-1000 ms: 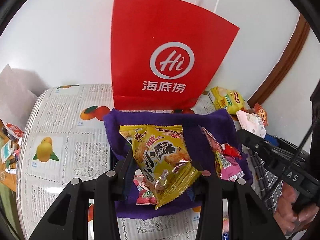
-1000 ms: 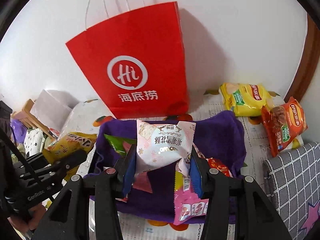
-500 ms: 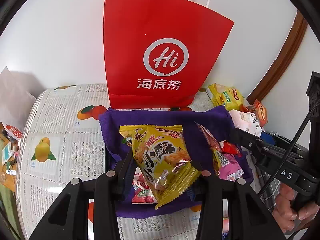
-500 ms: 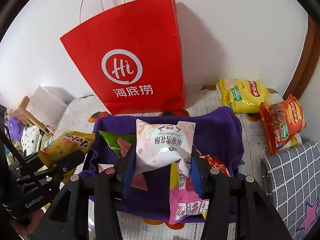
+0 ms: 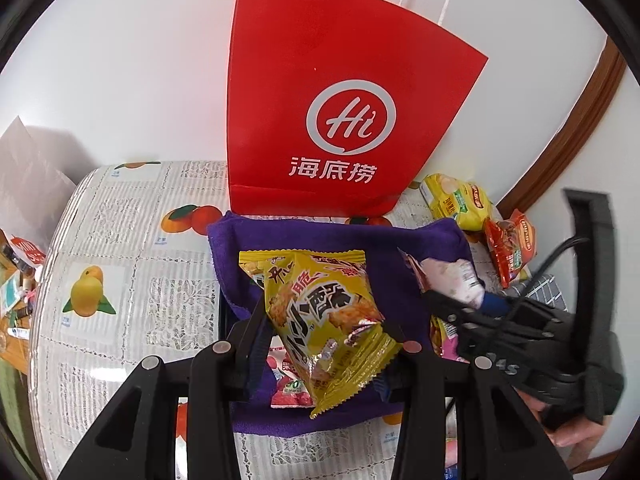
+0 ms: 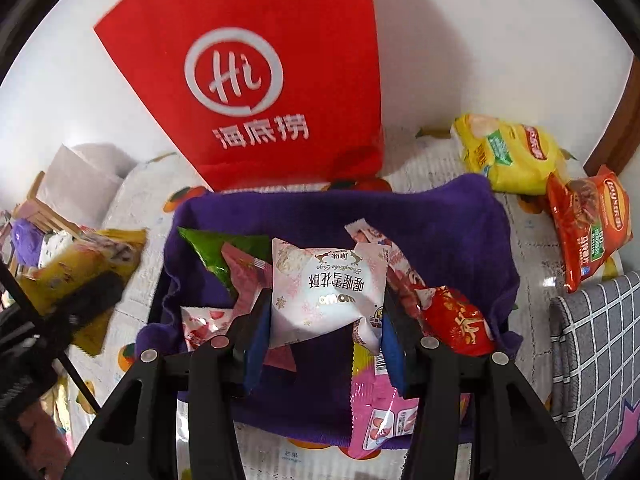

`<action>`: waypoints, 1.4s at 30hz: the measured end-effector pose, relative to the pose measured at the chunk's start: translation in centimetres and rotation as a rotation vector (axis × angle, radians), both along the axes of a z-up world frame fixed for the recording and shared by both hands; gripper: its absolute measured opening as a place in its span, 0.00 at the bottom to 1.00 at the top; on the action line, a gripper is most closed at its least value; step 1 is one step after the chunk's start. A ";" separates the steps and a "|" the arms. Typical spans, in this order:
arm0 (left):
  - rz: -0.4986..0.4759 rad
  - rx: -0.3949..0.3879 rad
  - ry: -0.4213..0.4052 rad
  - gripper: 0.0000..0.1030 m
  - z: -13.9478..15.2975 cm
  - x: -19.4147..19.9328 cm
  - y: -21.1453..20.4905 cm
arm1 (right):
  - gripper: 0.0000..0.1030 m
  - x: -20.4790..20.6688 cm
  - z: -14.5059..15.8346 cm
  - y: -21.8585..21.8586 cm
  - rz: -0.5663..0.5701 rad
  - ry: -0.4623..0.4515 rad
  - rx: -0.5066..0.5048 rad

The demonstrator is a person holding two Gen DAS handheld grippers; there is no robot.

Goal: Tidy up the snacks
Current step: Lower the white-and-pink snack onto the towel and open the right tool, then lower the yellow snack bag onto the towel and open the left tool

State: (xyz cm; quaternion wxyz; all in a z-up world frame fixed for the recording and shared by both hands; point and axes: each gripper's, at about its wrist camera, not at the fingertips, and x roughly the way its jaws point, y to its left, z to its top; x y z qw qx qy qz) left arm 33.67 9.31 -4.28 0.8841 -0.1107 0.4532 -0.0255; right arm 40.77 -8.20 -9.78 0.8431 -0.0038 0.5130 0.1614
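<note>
Both grippers hold snack packets over the purple-lined bin.

The left gripper (image 5: 324, 340) is clamped on a yellow packet (image 5: 320, 320); its lower corner hides the snacks beneath. The right gripper (image 6: 324, 336) pinches a white packet (image 6: 324, 292) above the bin (image 6: 460, 216), covering part of the green packet (image 6: 216, 252), red packet (image 6: 460, 320) and pink packet (image 6: 380, 412) inside. The red bag (image 6: 272, 80) stands behind, its top cut off. Left-edge clutter is blurred.

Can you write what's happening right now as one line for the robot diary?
left gripper: shut on yellow snack packet | right gripper: shut on white snack packet, over purple-lined basket | snacks remaining: yes
</note>
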 end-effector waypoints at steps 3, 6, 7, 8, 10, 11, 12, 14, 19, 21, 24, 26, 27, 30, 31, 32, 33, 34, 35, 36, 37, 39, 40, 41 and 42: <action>0.007 -0.004 -0.003 0.39 0.1 -0.1 0.2 | 0.48 0.3 -0.7 0.3 0.005 0.024 -0.006; 0.009 -0.008 -0.001 0.39 0.1 -0.1 0.3 | 0.50 0.4 -1.2 0.7 0.010 0.036 -0.025; 0.008 -0.008 0.000 0.39 0.1 -0.1 0.3 | 0.50 0.4 -1.4 0.8 0.012 0.041 -0.030; 0.007 -0.008 0.001 0.39 0.0 -0.1 0.2 | 0.50 0.4 -1.6 0.9 0.014 0.046 -0.032; 0.004 -0.006 0.002 0.39 0.0 -0.1 0.1 | 0.50 0.5 -1.9 1.0 0.021 0.057 -0.041; 0.002 -0.005 0.002 0.39 -0.1 -0.1 0.0 | 0.51 0.5 -2.1 1.1 0.027 0.060 -0.047; 0.001 -0.004 0.003 0.39 -0.1 -0.1 0.0 | 0.52 0.5 -2.2 1.2 0.029 0.063 -0.051; -0.001 -0.003 0.004 0.39 -0.1 -0.1 -0.1 | 0.53 0.6 -2.4 1.3 0.030 0.067 -0.059; -0.006 0.004 0.010 0.39 -0.2 0.1 -0.4 | 0.56 0.8 -2.4 1.2 0.027 0.068 -0.060; -0.007 0.006 0.011 0.39 -0.2 0.1 -0.5 | 0.59 0.7 -2.3 1.4 0.042 0.068 -0.068; -0.008 0.010 0.014 0.39 -0.3 0.2 -0.6 | 0.63 0.5 -2.0 1.6 0.047 0.055 -0.085; -0.008 0.011 0.017 0.39 -0.3 0.2 -0.6 | 0.64 0.4 -1.8 1.6 0.048 0.049 -0.090; -0.009 0.012 0.018 0.39 -0.4 0.3 -0.6 | 0.64 0.4 -1.7 1.5 0.049 0.048 -0.088; -0.008 0.009 0.026 0.39 -0.6 0.4 -0.5 | 0.64 0.4 -1.2 1.0 0.040 0.047 -0.075; -0.006 0.007 0.030 0.39 -0.7 0.4 -0.4 | 0.64 0.4 -1.0 0.8 0.034 0.043 -0.067; -0.005 0.007 0.032 0.39 -0.7 0.5 -0.4 | 0.64 0.3 -0.7 0.6 0.029 0.038 -0.059; -0.003 0.008 0.033 0.39 -0.8 0.5 -0.3 | 0.64 0.2 -0.2 0.3 0.023 0.029 -0.049; -0.001 0.010 0.036 0.39 -0.8 0.6 -0.3 | 0.64 0.1 0.3 0.1 0.020 0.018 -0.040; 0.001 0.012 0.039 0.39 -0.9 0.6 -0.3 | 0.64 -0.1 0.8 -0.2 0.016 0.005 -0.030; 0.002 0.013 0.041 0.39 -1.0 0.7 -0.3 | 0.64 -0.3 1.4 -0.5 0.010 -0.009 -0.019; 0.003 0.015 0.046 0.39 -1.1 0.7 -0.3 | 0.64 -0.5 1.9 -0.7 0.005 -0.020 -0.008; 0.005 0.019 0.055 0.39 -1.3 0.9 -0.4 | 0.64 -0.9 2.9 -1.3 -0.006 -0.044 0.015; 0.006 0.019 0.059 0.39 -1.5 0.9 -0.5 | 0.65 -1.0 3.4 -1.5 -0.011 -0.053 0.025; 0.005 0.019 0.063 0.39 -1.6 1.0 -0.5 | 0.65 -1.2 3.9 -1.8 -0.015 -0.065 0.037; 0.003 0.018 0.069 0.39 -1.8 1.1 -0.6 | 0.65 -1.3 4.1 -1.9 -0.018 -0.072 0.043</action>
